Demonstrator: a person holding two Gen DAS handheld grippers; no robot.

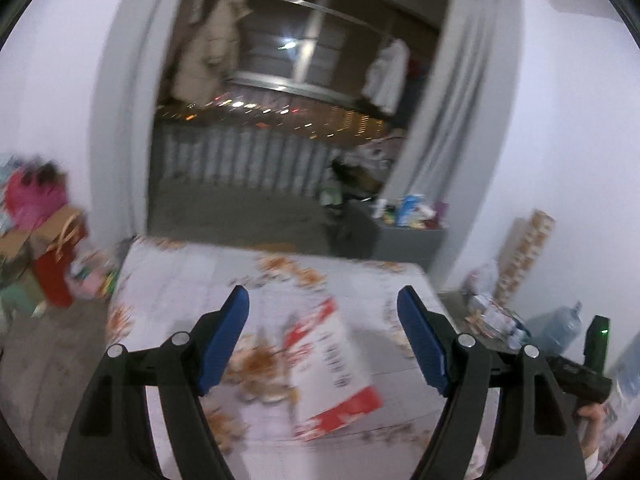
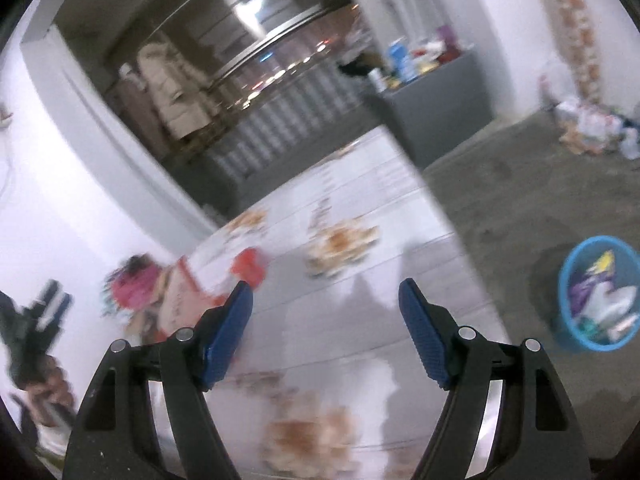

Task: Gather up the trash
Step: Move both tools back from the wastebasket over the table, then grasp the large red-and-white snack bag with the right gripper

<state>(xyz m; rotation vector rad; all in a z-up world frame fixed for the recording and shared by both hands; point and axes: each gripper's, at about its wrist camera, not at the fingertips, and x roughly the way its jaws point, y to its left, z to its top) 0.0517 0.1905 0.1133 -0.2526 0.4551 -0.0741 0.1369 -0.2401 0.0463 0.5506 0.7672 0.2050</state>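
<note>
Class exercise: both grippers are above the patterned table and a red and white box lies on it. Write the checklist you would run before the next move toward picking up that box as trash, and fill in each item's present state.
1. Left gripper empty, fingers apart: ok.
2. Right gripper empty, fingers apart: ok.
3. Red and white box in sight, lying flat on the table: ok.
4. Box lined up between the left fingers: ok roughly; contact not yet made.
5. Blue basket located on the floor, to the right of the table: ok.
6. Room left in the basket: cannot tell; it already holds wrappers.
</note>
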